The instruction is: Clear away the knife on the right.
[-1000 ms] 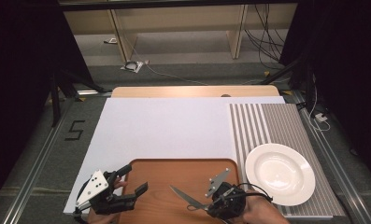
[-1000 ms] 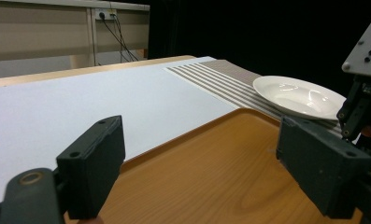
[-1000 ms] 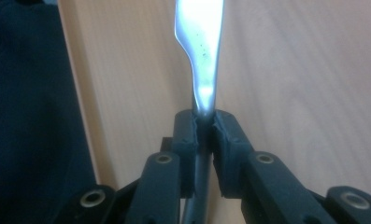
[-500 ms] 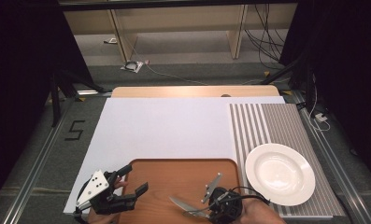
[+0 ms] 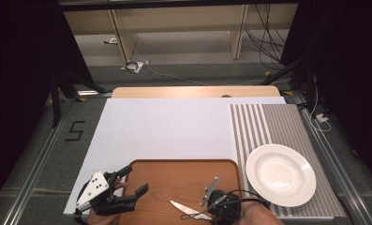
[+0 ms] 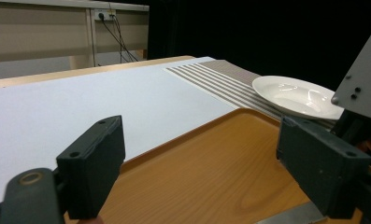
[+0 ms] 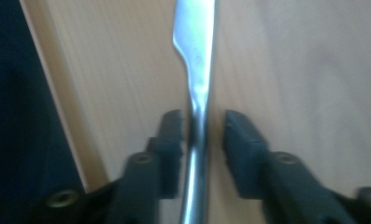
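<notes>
A slim silver metal table knife (image 5: 187,211) lies flat on the rectangular brown wooden tray (image 5: 183,178) near the tray's front edge, its pointed blade aimed toward the person's left. The right hand-held gripper (image 5: 212,212) sits low over the handle end of the knife; in the right gripper view the knife (image 7: 198,93) runs straight up between its two black jaws, close against the left pad with a gap on the other side, so the jaws, which have just been opening, no longer pinch it. The left hand-held gripper (image 5: 128,182), with a grey three-cornered plate on top, hangs at the tray's left front corner with its jaws spread wide and nothing between them, as the left gripper view shows (image 6: 202,168). Just to the right of the tray, a round white ceramic plate (image 5: 280,174) rests on a grey-and-white striped placemat (image 5: 268,122), beside a pale white mat (image 5: 169,126) covering the worktop.
</notes>
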The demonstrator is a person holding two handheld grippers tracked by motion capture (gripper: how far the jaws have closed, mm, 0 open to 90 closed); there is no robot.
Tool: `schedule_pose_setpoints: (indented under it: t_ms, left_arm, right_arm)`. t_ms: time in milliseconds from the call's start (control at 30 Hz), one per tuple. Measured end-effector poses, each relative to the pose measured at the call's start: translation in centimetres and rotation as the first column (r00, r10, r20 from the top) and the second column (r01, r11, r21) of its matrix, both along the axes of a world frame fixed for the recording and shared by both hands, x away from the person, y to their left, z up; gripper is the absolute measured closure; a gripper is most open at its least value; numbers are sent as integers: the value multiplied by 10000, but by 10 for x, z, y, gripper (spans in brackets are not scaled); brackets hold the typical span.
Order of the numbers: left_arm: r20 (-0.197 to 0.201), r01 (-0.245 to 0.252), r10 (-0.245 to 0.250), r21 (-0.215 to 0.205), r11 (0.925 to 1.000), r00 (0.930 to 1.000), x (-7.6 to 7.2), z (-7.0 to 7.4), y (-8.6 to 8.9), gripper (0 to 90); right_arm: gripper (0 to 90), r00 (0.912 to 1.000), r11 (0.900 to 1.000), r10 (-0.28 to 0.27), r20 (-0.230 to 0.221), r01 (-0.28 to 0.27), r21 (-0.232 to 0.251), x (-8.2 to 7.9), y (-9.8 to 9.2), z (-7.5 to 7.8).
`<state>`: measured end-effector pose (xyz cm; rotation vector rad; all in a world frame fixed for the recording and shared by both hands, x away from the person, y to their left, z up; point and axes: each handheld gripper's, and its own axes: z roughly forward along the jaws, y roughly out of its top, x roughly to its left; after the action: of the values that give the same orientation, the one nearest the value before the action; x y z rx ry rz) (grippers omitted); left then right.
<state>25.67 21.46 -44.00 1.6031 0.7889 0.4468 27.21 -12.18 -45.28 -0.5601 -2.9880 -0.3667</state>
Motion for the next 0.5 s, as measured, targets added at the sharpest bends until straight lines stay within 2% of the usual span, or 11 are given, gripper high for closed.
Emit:
schedule_pose_setpoints:
  t_ms: [33,67,100,133,167,267,367,400,500]
  left_arm:
    - [-4,-1,1,2,10000,10000,0,0,0,156]
    - [-11,-4,4,1,10000,10000,0,0,0,156]
    - [-6,8,-8,44,10000,10000,0,0,0,156]
    - [-5,8,-8,53,10000,10000,0,0,0,156]
    - [-6,10,-10,52,10000,10000,0,0,0,156]
    - [-2,2,-2,59,10000,10000,0,0,0,156]
    - [4,9,-9,63,10000,10000,0,0,0,156]
    - [6,4,-4,25,10000,10000,0,0,0,156]
    - [14,9,-9,33,10000,10000,0,0,0,156]
  right_arm:
    - [640,9998,9998,-16,212,12,184,-1,-1,3]
    - [650,9979,9976,-92,648,46,698,-3,0,8]
    - [650,9979,9976,-92,648,46,698,-3,0,8]
    - [714,9933,9940,73,1150,-197,1073,-7,2,11]
    - [714,9933,9940,73,1150,-197,1073,-7,2,11]
    - [837,9831,9861,429,1781,-703,1505,-13,6,10]
    - [881,9797,9843,734,1864,-1012,1447,-17,10,5]
    - [894,9807,9832,981,1692,-1218,1361,-20,14,1]
    - [900,9801,9827,1134,1626,-1347,1268,-22,15,-2]
